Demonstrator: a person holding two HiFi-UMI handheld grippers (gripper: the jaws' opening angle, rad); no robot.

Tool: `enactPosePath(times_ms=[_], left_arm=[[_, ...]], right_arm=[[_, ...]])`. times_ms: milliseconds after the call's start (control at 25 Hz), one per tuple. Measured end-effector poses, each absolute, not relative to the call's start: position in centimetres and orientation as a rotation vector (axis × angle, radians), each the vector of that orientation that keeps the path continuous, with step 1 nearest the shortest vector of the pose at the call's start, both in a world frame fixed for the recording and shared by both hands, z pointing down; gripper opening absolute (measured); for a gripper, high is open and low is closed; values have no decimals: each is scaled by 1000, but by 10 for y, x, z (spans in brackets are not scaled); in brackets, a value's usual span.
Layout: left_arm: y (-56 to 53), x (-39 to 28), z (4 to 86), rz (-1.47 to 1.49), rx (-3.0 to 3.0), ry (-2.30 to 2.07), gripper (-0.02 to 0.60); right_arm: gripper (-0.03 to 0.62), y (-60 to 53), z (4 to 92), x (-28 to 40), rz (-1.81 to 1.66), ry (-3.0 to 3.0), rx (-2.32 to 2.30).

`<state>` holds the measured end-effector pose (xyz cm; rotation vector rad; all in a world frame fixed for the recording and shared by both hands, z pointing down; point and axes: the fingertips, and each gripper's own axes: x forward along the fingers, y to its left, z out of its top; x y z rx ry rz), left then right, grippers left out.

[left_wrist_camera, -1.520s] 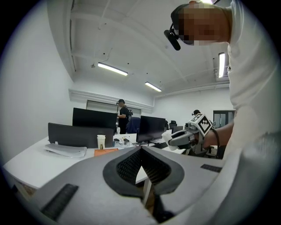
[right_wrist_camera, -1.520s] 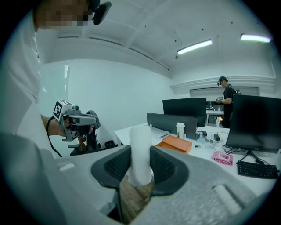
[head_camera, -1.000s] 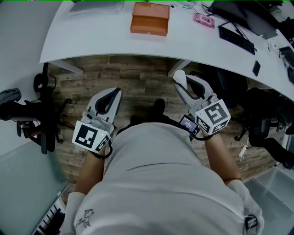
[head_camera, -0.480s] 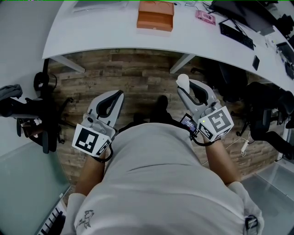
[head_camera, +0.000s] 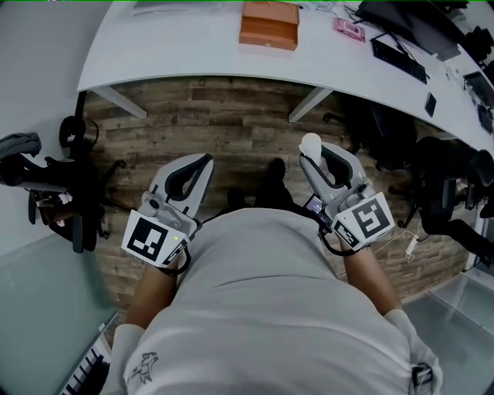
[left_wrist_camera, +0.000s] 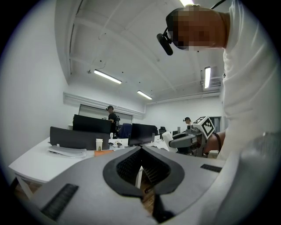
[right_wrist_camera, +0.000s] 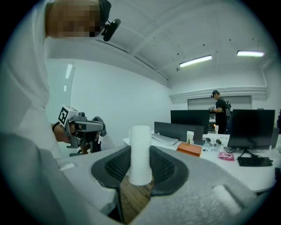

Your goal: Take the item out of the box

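Gripping the white cylinder upright in the right claw, we judge it clear of the orange box, well ahead and set back from the desk's near edge, while the left claw is closed and empty.

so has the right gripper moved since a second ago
Yes. The right gripper, shut on a white cylinder, has drawn back from the white desk: more wood floor shows between it and the desk edge.

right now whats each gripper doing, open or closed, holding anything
left gripper: closed, nothing between the jaws
right gripper: closed on a white cylinder
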<state>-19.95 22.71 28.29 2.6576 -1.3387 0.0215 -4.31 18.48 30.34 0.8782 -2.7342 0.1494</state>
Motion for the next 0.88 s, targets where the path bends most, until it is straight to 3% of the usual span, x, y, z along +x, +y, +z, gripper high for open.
enactPosePath(times_ms=[880], left_arm=[[237, -217, 283, -12, 2657, -1331, -2]], right_arm=[[129, 192, 299, -63, 139, -2724, 886]])
